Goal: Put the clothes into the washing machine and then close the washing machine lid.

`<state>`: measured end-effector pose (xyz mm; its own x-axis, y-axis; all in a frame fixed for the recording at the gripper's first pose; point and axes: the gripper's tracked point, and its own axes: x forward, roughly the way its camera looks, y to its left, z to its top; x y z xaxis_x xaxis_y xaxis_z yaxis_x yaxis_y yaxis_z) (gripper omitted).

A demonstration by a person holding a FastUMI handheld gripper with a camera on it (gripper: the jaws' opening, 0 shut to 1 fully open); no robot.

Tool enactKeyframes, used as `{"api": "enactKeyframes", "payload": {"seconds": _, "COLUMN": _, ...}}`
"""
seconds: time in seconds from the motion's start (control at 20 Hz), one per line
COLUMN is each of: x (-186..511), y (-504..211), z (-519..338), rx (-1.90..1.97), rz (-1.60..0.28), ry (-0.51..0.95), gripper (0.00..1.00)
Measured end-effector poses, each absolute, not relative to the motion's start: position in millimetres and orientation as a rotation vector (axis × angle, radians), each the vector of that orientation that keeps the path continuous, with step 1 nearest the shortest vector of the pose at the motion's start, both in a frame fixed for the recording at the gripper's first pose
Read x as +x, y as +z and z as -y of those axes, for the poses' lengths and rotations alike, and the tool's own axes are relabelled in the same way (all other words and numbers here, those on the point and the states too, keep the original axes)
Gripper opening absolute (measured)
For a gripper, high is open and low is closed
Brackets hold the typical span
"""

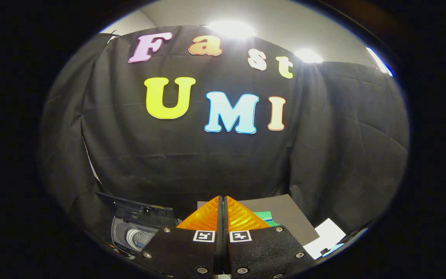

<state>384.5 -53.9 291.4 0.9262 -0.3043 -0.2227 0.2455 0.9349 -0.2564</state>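
Observation:
My gripper [223,198] is held high and level, its two fingers pressed together with nothing between them. Below and to the left of the fingers stands a small top-loading washing machine [124,232]. Its dark lid [136,207] is raised and the perforated drum [141,237] shows inside. Just beyond the fingers, on a grey table top [285,217], lies a green piece of clothing [266,217], mostly hidden behind the right finger.
A white sheet [325,236] lies at the table's right corner. The black cloth wall closes off the back and both sides. Bright ceiling lamps [230,28] shine above it.

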Motion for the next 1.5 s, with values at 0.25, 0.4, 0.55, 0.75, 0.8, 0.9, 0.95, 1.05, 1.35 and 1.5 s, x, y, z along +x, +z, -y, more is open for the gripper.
{"api": "enactKeyframes", "payload": {"seconds": 0.25, "x": 390, "y": 305, "z": -13, "rx": -0.231, "rz": -0.224, "ry": -0.246, "gripper": 0.00}}
{"api": "enactKeyframes", "payload": {"seconds": 0.4, "x": 387, "y": 266, "z": -22, "rx": -0.225, "rz": -0.287, "ry": -0.251, "gripper": 0.00}}
{"api": "enactKeyframes", "payload": {"seconds": 0.55, "x": 381, "y": 197, "z": -4, "rx": -0.156, "rz": -0.408, "ry": -0.286, "gripper": 0.00}}
{"api": "enactKeyframes", "payload": {"seconds": 0.75, "x": 360, "y": 120, "z": 68, "rx": -0.133, "rz": -0.577, "ry": -0.458, "gripper": 0.74}}
{"api": "enactKeyframes", "payload": {"seconds": 0.8, "x": 355, "y": 124, "z": 74, "rx": -0.120, "rz": -0.574, "ry": -0.464, "gripper": 0.99}}
{"api": "enactKeyframes", "payload": {"seconds": 0.9, "x": 354, "y": 113, "z": 98, "rx": -0.076, "rz": -0.590, "ry": -0.493, "gripper": 0.97}}
{"api": "enactKeyframes", "payload": {"seconds": 0.95, "x": 357, "y": 104, "z": 103, "rx": -0.037, "rz": -0.602, "ry": -0.490, "gripper": 0.97}}
{"api": "enactKeyframes", "payload": {"seconds": 1.05, "x": 362, "y": 82, "z": 105, "rx": 0.054, "rz": -0.626, "ry": -0.466, "gripper": 0.97}}
{"api": "enactKeyframes", "payload": {"seconds": 1.35, "x": 370, "y": 59, "z": 101, "rx": 0.174, "rz": -0.655, "ry": -0.436, "gripper": 0.94}}
{"api": "enactKeyframes", "payload": {"seconds": 1.5, "x": 380, "y": 59, "z": 84, "rx": 0.164, "rz": -0.663, "ry": -0.404, "gripper": 0.63}}
